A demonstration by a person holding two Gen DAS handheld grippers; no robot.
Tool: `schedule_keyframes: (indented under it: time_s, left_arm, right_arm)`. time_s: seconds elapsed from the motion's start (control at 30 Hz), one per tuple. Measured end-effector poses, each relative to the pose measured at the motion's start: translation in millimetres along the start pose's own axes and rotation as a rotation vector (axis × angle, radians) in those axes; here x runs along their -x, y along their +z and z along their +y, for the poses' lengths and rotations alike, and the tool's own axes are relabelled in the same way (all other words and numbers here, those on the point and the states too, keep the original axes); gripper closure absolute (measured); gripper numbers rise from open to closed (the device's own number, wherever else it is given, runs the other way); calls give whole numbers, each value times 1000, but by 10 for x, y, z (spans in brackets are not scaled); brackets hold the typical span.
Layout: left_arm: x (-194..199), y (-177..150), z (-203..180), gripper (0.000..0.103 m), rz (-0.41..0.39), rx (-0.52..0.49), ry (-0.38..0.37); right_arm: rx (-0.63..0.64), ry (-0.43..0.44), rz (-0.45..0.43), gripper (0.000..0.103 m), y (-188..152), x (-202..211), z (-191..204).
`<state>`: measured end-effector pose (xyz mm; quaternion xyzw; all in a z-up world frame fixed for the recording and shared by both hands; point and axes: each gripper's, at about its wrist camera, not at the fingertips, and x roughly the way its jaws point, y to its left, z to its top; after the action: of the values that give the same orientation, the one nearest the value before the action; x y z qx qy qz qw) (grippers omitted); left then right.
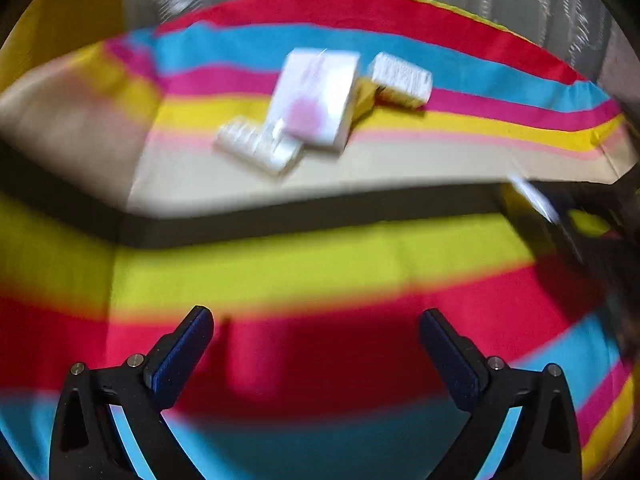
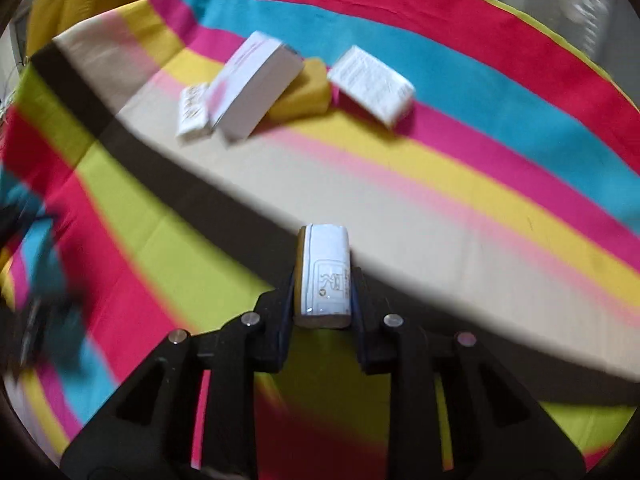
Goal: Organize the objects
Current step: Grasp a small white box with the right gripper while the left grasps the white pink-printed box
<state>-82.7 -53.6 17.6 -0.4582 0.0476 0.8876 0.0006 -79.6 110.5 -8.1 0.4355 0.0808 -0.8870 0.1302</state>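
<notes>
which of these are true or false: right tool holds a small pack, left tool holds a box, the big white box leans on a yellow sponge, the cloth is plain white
1. The right tool holds a small pack. True.
2. The left tool holds a box. False: its jaws stand wide open with nothing between them.
3. The big white box leans on a yellow sponge. True.
4. The cloth is plain white. False: it has bright stripes of many colours.

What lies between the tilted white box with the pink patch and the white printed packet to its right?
A yellow sponge-like block lies between the tilted white box and the white printed packet; the box leans on it. The right wrist view shows it best.
</notes>
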Motion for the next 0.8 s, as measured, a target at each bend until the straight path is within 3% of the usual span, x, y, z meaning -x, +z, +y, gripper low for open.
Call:
schedule_keyframes:
  time_s: [0.13,0.23,0.4,0.47,0.57,0.63,0.8]
  left_arm:
    - [-287,683,-67,0,-72,-65,-4]
    - [-477,1109,45,0,-98,-32,-53]
    - [-973,1471,103,1,-14,-99,-52]
    - [-1012,1430,89,30,-4,-98,-65]
    - [-676,1207,-22,30,-94,-72,-127]
    - [-363,968,-201,30,-130,-106,-112]
    - [147,255,-486,30,-57,-111,-153]
  right_arm:
    - [-26,-7,-21,74,-190,133,-6]
    - [-44,-15,-34,74,-137,91,78]
    - [-48,-13,-35,73,-102,147,-2]
    - [-47,-15,-35,73,-101,142,-13]
    - [-47,-18,-36,73,-119,155,-26]
    - [-52,-16,-36,73,-126,159,-43]
    - [-53,-19,-36,73,-123,148,-52]
